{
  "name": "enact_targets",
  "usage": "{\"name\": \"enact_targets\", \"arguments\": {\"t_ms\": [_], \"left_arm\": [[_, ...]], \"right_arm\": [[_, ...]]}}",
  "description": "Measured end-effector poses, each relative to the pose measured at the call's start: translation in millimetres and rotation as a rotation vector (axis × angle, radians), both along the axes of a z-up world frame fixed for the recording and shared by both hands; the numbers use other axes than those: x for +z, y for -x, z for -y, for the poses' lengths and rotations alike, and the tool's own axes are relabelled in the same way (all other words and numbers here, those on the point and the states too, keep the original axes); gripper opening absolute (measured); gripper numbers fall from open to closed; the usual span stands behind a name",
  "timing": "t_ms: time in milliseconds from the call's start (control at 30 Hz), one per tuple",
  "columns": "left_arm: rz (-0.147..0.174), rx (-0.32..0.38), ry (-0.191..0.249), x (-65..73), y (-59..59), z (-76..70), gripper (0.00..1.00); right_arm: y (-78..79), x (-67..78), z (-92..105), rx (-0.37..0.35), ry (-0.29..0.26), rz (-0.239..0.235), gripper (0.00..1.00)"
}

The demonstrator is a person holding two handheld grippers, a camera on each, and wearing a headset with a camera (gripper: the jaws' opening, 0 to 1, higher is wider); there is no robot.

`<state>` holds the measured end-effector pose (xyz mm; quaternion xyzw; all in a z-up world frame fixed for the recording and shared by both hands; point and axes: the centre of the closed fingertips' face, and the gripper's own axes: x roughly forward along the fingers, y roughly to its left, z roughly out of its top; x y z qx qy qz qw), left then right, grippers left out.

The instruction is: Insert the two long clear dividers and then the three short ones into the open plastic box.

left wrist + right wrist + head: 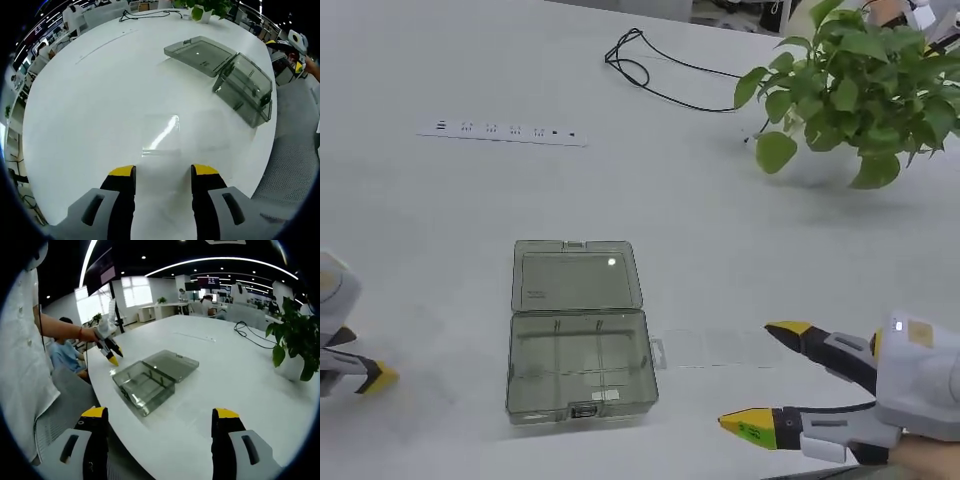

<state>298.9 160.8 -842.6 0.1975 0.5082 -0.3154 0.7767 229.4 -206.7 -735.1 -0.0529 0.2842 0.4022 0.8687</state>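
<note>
Lying flat on the white table [440, 230], the open plastic box [582, 362] sits near the front edge. Its lid [577, 277] is folded back on the far side. Faint lines show inside the tray, but I cannot tell whether they are dividers or moulded slots. Just right of the box, a few clear dividers [712, 348] lie on the table, touching or nearly touching its right wall. They are hard to tell apart.

The right gripper [764, 378] hovers at the near right, close to those dividers. Its yellow-tipped fingers are spread wide and hold nothing, and one tip reaches over the right end of the clear pieces.

The left gripper [164, 172] is well to the left of the box, low over the table. Its fingers stand a moderate gap apart with nothing between them. In the left gripper view, another clear strip [161, 142] lies on the table just ahead of the fingers, marked mostly by a streak of glare.

Farther back, a white power strip [505, 132] lies to the left. A black cable [655, 75] loops across the far middle, and a leafy green plant [855, 85] stands at the far right.
</note>
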Motion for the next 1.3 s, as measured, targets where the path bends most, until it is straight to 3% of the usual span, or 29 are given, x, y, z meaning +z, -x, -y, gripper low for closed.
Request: {"name": "enact_targets", "arguments": {"t_ms": [133, 467, 733, 1000, 1300], "left_arm": [[-0.005, -0.013, -0.024, -2.9, 1.8, 1.2, 0.43], [-0.014, 0.029, -0.027, -1.8, -0.9, -1.5, 0.39], [-0.041, 0.043, -0.05, -2.1, -1.7, -3.9, 0.32], [-0.08, 0.027, -0.08, -2.9, -1.7, -2.6, 0.32], [-0.122, 0.035, -0.073, -1.9, -1.9, -2.6, 0.31]], "right_arm": [[-0.4, -0.4, 0.6, -0.004, -0.003, 0.0, 0.85], [-0.4, -3.0, -0.9, -0.011, -0.016, -0.003, 0.84], [2.0, -6.3, -2.7, -0.017, -0.028, -0.007, 0.84], [3.7, -6.5, -2.8, -0.021, -0.032, -0.011, 0.83], [4.8, -6.6, -2.2, -0.021, -0.028, -0.014, 0.82]]}}
